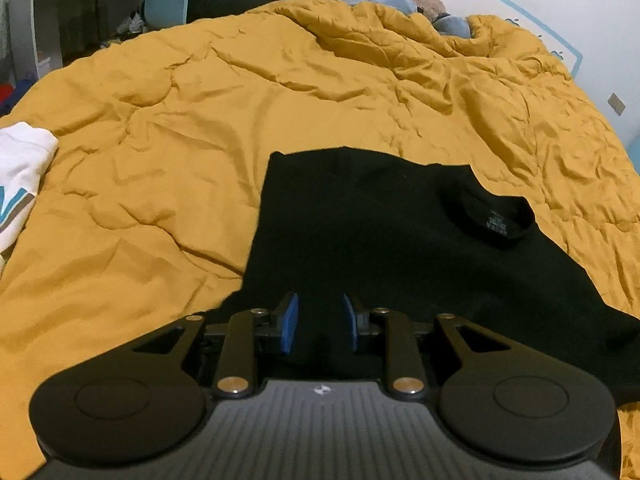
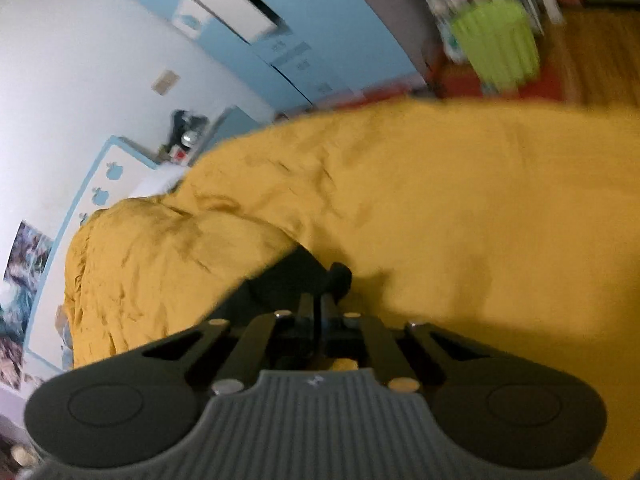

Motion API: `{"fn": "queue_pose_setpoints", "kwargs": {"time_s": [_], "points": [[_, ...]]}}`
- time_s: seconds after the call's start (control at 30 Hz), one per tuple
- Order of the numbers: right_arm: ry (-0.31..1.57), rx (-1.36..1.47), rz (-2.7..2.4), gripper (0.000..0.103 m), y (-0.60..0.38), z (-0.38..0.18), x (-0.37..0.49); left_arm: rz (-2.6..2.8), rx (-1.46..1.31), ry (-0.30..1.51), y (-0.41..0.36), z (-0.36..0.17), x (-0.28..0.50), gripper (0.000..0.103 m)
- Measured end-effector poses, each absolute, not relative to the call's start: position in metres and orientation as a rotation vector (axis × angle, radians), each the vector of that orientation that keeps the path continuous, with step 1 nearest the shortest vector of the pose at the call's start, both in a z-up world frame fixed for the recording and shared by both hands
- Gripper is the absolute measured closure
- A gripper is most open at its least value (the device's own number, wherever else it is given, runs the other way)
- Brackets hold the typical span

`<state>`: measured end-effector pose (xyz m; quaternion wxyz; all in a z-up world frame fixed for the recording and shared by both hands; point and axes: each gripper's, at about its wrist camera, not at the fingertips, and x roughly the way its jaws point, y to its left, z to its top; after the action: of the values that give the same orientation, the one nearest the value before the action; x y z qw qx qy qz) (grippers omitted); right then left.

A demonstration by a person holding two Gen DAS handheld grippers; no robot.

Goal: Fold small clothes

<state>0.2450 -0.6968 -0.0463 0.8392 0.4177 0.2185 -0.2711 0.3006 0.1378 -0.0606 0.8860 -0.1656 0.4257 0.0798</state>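
A black T-shirt lies partly folded on the yellow quilt, its neck label to the right. My left gripper is open just above the shirt's near edge, blue pads apart and empty. In the blurred right wrist view my right gripper is shut on a bunch of the black T-shirt, held over the yellow quilt.
A white garment with teal stripes lies at the quilt's left edge. Stuffed toys sit at the bed's far end by the wall. A green bin stands on the floor beyond the bed.
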Motion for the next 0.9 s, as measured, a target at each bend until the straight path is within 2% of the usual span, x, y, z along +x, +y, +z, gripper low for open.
{"fn": "queue_pose_setpoints", "kwargs": {"time_s": [0.17,0.33,0.47,0.7,0.9], "points": [[0.391,0.711,-0.438,0.103,-0.651,0.035,0.257,0.166,-0.363,0.862,0.145,-0.053,0.294,0.074],[0.386,0.564,-0.229,0.103,-0.557,0.111,0.287,0.138,-0.397,0.833,0.151,-0.044,0.286,0.074],[0.389,0.501,-0.063,0.103,-0.465,0.145,0.315,0.100,-0.424,0.807,0.154,-0.033,0.281,0.074],[0.412,0.507,0.177,0.103,-0.291,0.154,0.362,0.040,-0.475,0.765,0.172,-0.009,0.276,0.077],[0.517,0.480,0.281,0.103,-0.144,0.103,0.394,-0.046,-0.558,0.731,0.193,-0.002,0.281,0.077]]}}
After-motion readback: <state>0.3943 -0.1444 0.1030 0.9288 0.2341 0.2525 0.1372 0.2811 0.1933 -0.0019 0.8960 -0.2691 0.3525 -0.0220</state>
